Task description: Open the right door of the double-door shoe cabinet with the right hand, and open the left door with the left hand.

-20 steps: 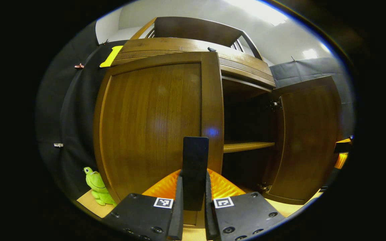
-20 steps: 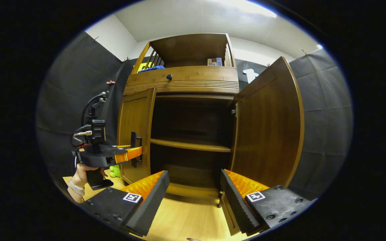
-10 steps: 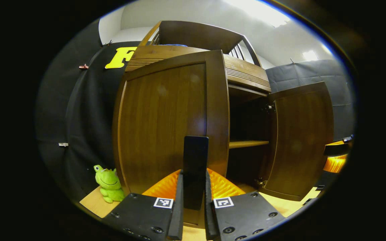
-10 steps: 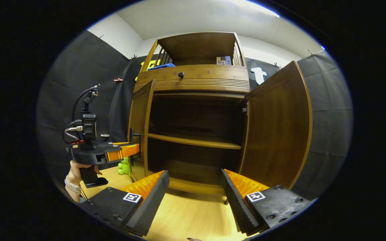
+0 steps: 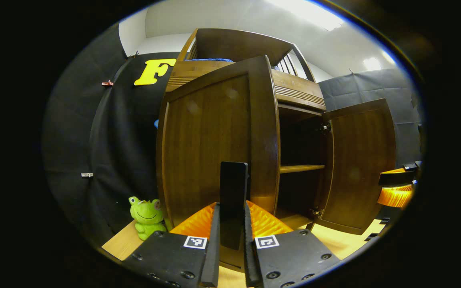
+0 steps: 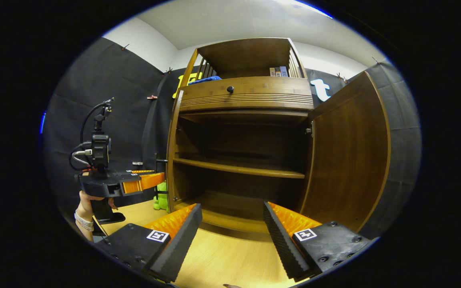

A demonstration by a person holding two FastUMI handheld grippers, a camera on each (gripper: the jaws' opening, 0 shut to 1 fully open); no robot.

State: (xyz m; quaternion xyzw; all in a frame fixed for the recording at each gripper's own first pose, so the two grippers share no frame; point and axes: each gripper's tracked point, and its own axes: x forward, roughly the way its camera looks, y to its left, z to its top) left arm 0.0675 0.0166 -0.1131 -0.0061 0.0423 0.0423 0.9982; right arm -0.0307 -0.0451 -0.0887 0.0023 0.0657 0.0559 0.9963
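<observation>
Both cabinet doors swung open.
Left tool (image 5: pixel 230 240) clamped on left door (image 5: pixel 214 144) handle (image 5: pixel 233 200); right tool (image 6: pixel 232 236) released, right door (image 6: pixel 346 152) just ahead-right.

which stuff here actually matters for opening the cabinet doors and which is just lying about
Part of the job:
- left door, swung open
- its black handle, clamped in the left gripper
- right door, open
- right gripper, open, holding nothing
- shoe cabinet

Just lying about:
- green frog toy on the floor
- blue cloth on top
- small boxes on top
</observation>
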